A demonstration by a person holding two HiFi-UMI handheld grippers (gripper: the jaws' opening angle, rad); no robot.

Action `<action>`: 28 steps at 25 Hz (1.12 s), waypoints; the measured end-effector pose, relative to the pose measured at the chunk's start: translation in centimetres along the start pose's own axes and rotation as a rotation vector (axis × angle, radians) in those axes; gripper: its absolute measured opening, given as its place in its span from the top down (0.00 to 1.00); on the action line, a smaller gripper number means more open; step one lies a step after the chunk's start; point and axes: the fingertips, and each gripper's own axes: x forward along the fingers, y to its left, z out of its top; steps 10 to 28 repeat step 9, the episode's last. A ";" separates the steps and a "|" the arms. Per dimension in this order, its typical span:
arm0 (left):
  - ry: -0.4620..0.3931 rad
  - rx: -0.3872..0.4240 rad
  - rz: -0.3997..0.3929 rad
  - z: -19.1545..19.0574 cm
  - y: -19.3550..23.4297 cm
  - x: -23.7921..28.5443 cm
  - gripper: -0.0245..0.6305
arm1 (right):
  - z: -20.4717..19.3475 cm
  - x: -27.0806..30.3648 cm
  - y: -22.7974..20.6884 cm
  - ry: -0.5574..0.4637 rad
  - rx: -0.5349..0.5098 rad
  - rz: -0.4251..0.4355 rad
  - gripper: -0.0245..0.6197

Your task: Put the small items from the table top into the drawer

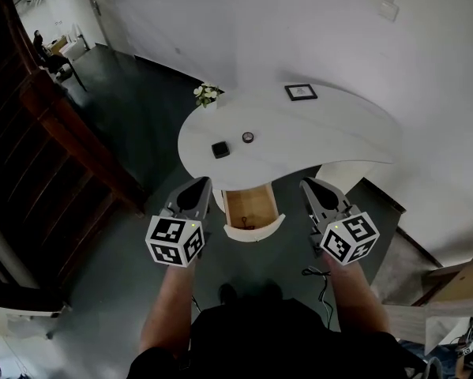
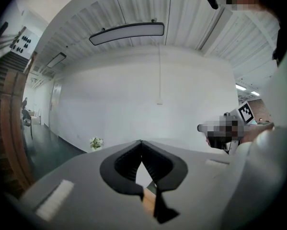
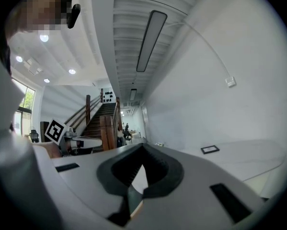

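On the white curved table lie a small black square item and a small round dark item. Below the table's front edge the wooden drawer stands pulled out, with a small dark thing near its front. My left gripper hangs just left of the drawer and my right gripper just right of it, both below the table top. In the left gripper view the left gripper is shut and empty. The right gripper in its own view also has its jaws together, holding nothing.
A black picture frame lies at the table's far side and a small pot of white flowers at its far left edge. A dark wooden staircase runs along the left. A white wall stands behind the table.
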 end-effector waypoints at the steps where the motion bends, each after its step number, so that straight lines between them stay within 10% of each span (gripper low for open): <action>1: 0.003 -0.005 0.002 -0.3 0.3 -0.2 0.95 | -0.3 0.1 0.2 0.006 0.001 0.001 0.95; 28: 0.010 -0.019 0.030 -1.2 2.3 -0.9 0.95 | -0.9 0.7 0.5 0.015 -0.009 -0.006 0.95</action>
